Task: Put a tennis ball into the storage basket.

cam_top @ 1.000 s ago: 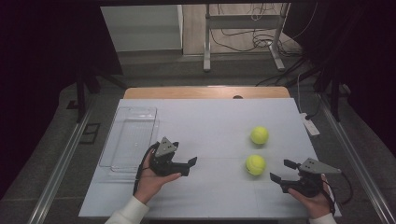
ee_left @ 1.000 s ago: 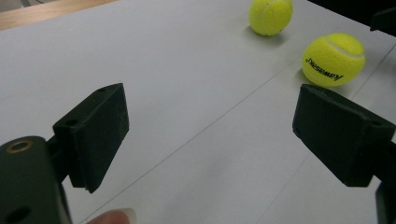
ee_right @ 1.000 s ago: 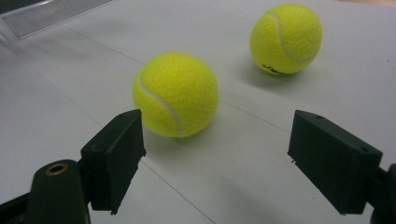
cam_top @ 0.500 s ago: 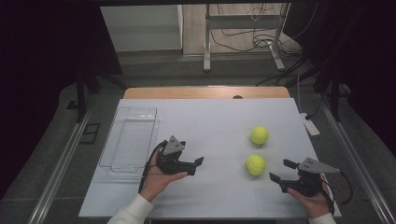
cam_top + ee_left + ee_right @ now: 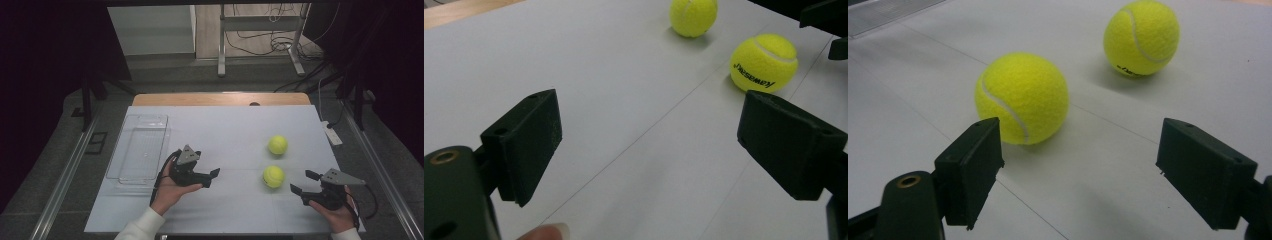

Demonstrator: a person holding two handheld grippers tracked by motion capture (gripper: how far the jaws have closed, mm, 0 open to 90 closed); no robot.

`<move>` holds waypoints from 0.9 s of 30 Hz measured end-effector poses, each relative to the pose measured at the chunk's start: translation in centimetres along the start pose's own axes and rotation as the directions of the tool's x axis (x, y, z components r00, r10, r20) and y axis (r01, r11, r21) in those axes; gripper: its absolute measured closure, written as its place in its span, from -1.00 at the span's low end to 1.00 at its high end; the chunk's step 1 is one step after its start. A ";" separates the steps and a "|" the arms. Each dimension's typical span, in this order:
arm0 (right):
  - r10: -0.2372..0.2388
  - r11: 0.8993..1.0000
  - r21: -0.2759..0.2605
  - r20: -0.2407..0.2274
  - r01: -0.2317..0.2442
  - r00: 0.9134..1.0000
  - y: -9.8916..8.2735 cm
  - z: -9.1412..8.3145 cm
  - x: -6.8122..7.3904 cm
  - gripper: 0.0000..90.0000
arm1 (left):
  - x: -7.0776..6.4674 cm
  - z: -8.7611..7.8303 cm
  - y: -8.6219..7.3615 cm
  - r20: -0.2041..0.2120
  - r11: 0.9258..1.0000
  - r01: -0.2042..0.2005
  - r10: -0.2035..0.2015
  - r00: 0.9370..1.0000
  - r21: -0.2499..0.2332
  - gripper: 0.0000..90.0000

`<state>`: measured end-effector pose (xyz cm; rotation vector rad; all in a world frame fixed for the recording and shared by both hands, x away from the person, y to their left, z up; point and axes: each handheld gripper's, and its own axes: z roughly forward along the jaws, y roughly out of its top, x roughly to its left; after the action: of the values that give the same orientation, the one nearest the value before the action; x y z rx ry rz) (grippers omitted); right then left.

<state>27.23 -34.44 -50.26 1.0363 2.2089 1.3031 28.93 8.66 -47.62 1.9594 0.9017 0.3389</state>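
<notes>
Two yellow tennis balls lie on the white table top (image 5: 225, 130). The nearer ball (image 5: 273, 176) (image 5: 764, 62) (image 5: 1022, 98) rests just left of my right gripper (image 5: 302, 182) (image 5: 1083, 170), which is open, its jaws wide apart and a short way from the ball. The farther ball (image 5: 277, 144) (image 5: 693, 16) (image 5: 1141, 37) sits behind it. My left gripper (image 5: 211, 178) (image 5: 654, 145) is open at the table's middle left and points right toward the balls, with bare table between its jaws.
A clear plastic tray (image 5: 145, 117) (image 5: 888, 12) stands at the left of the table, just behind the left hand. A white power strip (image 5: 331, 133) lies off the right edge. The other gripper's black jaws (image 5: 824, 12) show beside the nearer ball.
My left gripper has moved right, toward the balls and away from the tray. The right gripper and both balls have hardly moved.
</notes>
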 end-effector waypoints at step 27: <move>-0.024 0.999 0.021 -0.038 0.025 0.999 0.3 1.0 0.2 -0.60 | -1.4 2.3 1.1 0.064 0.999 -0.018 0.017 0.998 0.028 -0.75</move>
<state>27.81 -33.59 -50.52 0.9970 2.2611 1.3004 29.79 5.88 -47.74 1.9943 0.8530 0.2729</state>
